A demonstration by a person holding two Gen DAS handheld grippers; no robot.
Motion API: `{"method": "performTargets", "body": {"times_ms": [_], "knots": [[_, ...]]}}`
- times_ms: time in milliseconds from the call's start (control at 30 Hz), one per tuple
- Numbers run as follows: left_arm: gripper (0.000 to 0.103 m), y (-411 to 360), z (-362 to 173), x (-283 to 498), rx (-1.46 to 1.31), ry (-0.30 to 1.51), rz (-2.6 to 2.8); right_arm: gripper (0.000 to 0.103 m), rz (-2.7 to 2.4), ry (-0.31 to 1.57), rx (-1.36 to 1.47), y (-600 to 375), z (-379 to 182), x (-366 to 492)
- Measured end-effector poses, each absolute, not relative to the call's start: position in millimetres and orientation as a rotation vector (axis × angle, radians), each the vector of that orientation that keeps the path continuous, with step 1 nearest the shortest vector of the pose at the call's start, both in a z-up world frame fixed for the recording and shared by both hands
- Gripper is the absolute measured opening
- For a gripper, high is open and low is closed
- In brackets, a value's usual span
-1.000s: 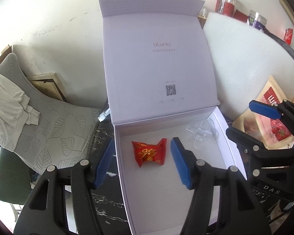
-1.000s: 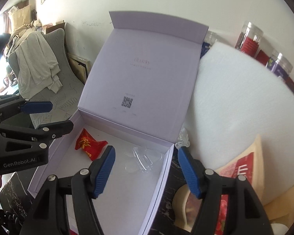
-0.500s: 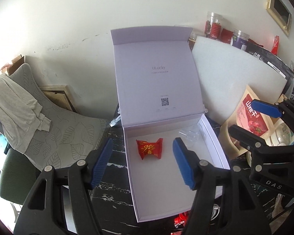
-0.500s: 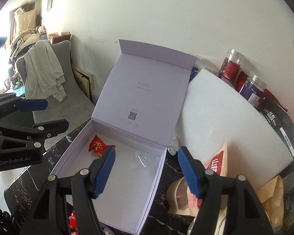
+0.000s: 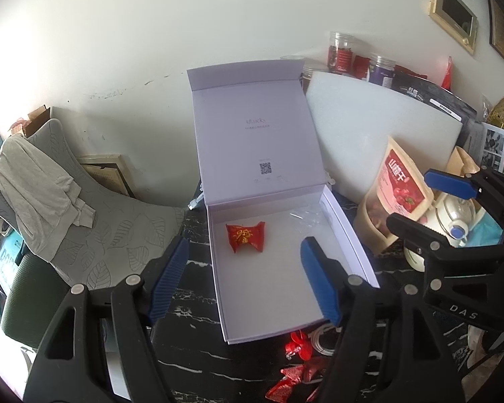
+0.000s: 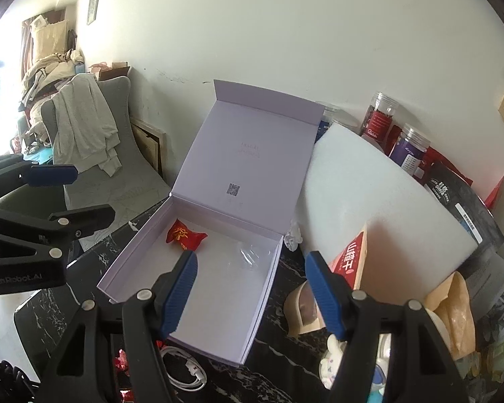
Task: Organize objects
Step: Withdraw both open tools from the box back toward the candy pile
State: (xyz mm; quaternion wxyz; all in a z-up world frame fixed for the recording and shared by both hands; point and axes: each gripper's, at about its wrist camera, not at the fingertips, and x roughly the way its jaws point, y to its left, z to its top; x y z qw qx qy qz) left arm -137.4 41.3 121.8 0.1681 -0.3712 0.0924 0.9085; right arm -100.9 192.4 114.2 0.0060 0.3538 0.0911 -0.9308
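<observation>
Chair (image 5: 94,221): at 9 o'clock off the desk, grey leaf-print back half hidden under a draped pale garment (image 5: 33,181).
Left gripper (image 5: 243,278): jaws spread wide, holding nothing, above the box's near half.
Box (image 5: 349,235): open on the black marbled desk (image 5: 191,305), lid upright against the wall.
Candy (image 5: 246,236): red wrapper, lying inside the box toward 11 o'clock.
Clear plastic (image 5: 305,216): crumpled at the box's 1 o'clock corner, hard to make out.
Loose candies (image 5: 297,362): at 6 o'clock before the box, partly cut off by the gripper.
Right gripper (image 6: 250,288): jaws wide apart, empty, over the box's right wall.
Snack pouch (image 5: 394,194): at 3 o'clock, leaning on a white foam board (image 5: 369,134).
</observation>
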Motion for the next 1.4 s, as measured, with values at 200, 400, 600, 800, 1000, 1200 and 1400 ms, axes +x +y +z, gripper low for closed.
{"method": "performTargets", "body": {"times_ms": [200, 400, 600, 800, 1000, 1200, 1400], "knots": [[0.071, 42.7, 114.9, -115.3, -1.062, 0.278, 2.581, 0.07, -2.913, 0.287, 1.115, 192.1, 105.8, -76.7], [0.071, 43.6, 105.2, -92.5, -1.087, 0.281, 2.562, 0.07, -2.905, 0.286, 1.137, 190.8, 95.0, -53.7], [0.071, 43.4, 93.8, -69.7, -1.09, 0.309, 2.565, 0.07, -2.897, 0.283, 1.155, 187.7, 83.6, -31.5], [0.072, 38.6, 84.0, -48.1, -1.097, 0.298, 2.557, 0.07, -2.884, 0.289, 1.171, 181.9, 73.3, -11.2], [0.073, 32.9, 72.6, -26.7, -1.121, 0.278, 2.538, 0.07, -2.862, 0.294, 1.177, 174.3, 62.9, 7.1], [0.075, 25.3, 59.7, -8.2, -1.149, 0.256, 2.527, 0.07, -2.83, 0.289, 1.203, 166.5, 48.3, 21.8], [0.076, 16.9, 42.0, 6.6, -1.198, 0.238, 2.514, 0.07, -2.782, 0.29, 1.237, 157.1, 28.7, 37.7]]}}
